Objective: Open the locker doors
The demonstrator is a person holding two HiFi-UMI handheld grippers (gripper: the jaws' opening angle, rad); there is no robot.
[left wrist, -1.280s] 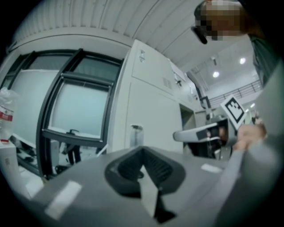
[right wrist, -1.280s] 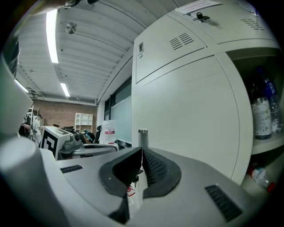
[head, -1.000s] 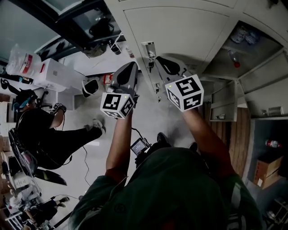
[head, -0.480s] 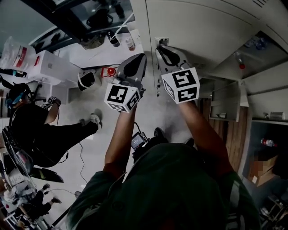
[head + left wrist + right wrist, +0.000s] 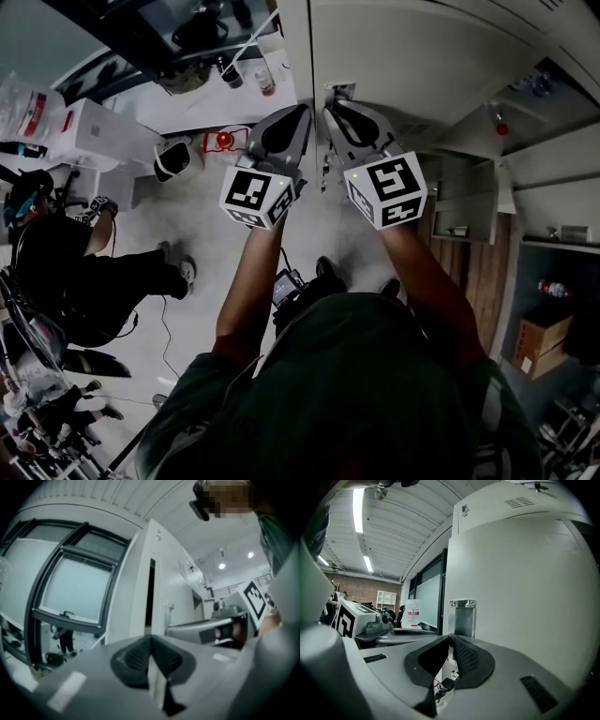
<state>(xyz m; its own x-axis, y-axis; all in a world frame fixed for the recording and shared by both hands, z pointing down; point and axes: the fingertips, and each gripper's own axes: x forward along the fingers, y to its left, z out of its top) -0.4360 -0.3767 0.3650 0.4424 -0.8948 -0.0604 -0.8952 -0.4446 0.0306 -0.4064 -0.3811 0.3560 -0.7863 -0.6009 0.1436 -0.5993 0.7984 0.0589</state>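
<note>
Two clenched, empty tools: your left hand-held gripper [image 5: 150, 638] and right hand-held gripper [image 5: 450, 638] sit just short of the handle [image 5: 462, 617] on the closed locker door [image 5: 525, 597]. The step looks like the approach; next, part the right jaws around that handle.

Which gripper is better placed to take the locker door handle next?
Right. The right gripper points straight at the handle and is close in front of it. The left gripper aims left of the handle. The right gripper's jaws are together, so they must probably open first.
</note>
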